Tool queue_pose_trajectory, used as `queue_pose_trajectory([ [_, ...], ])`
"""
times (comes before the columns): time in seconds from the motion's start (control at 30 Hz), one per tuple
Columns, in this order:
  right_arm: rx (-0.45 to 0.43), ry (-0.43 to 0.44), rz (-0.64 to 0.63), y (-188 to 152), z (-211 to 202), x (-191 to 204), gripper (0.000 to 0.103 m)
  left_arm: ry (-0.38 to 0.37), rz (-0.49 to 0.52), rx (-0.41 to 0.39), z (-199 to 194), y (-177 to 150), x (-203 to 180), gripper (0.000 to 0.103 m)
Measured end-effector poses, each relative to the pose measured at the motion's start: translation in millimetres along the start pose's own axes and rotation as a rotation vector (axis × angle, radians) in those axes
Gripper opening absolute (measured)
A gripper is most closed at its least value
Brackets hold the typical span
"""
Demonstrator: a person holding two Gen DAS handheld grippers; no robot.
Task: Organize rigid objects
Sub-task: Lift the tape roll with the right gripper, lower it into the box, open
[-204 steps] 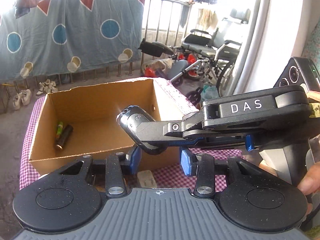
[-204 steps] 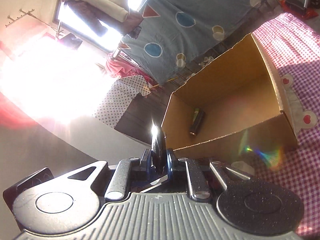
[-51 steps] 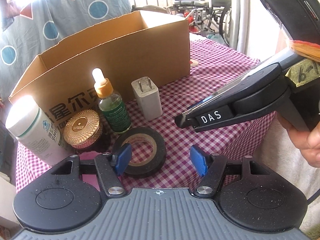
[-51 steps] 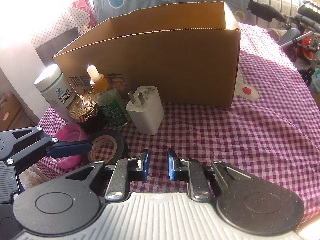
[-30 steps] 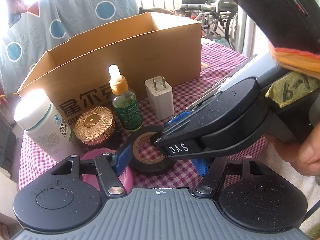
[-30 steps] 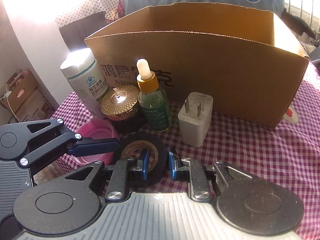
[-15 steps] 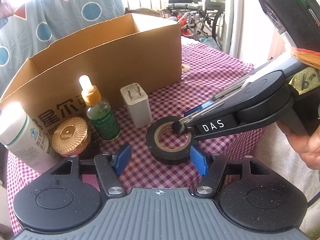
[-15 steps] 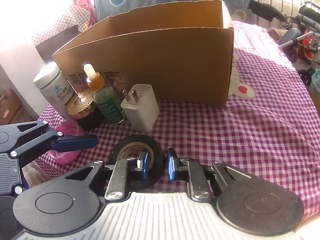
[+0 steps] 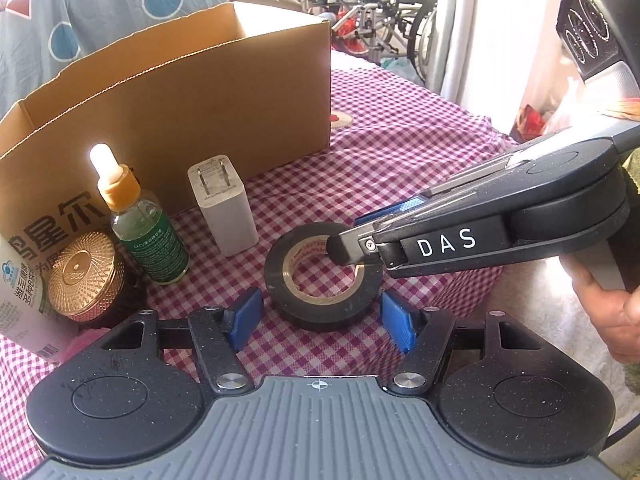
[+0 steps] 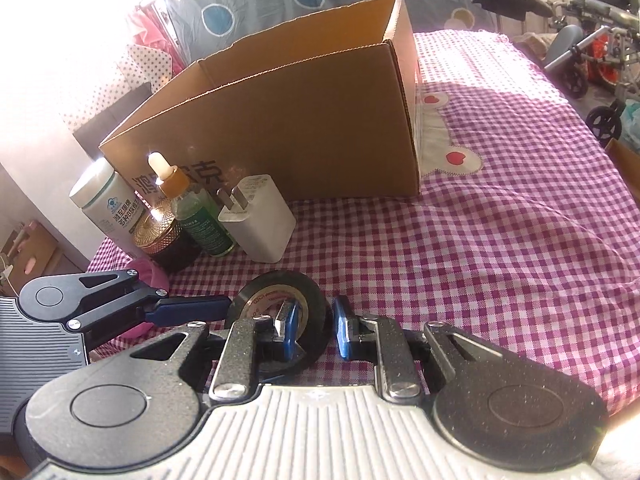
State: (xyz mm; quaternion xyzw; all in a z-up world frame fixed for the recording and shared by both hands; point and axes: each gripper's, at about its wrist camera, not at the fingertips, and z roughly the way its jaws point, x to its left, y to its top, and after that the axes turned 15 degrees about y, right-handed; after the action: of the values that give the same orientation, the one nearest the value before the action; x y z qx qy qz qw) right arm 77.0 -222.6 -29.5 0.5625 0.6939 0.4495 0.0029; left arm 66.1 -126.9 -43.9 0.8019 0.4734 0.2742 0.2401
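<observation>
One black roll of electrical tape [image 9: 322, 276], lying flat on the checked cloth [image 9: 400, 152] before the brown cardboard box [image 9: 192, 100], is clamped by its wall in the right gripper [image 10: 314, 334], the left gripper [image 9: 320, 318] held open beside it; lifting into the box is judged next.
</observation>
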Motion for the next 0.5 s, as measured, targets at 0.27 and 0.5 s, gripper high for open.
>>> queue_pose_trajectory([
  [0.27,-0.006,0.002,-0.004,-1.3,-0.6,0.6,0.021,-0.02,-0.023,0.003,4.2,4.6,3.5,0.065],
  [0.5,-0.009,-0.003,-0.008,-0.9,-0.1,2.4,0.021,-0.025,-0.039,-0.004,3.6,4.3,5.5,0.065],
])
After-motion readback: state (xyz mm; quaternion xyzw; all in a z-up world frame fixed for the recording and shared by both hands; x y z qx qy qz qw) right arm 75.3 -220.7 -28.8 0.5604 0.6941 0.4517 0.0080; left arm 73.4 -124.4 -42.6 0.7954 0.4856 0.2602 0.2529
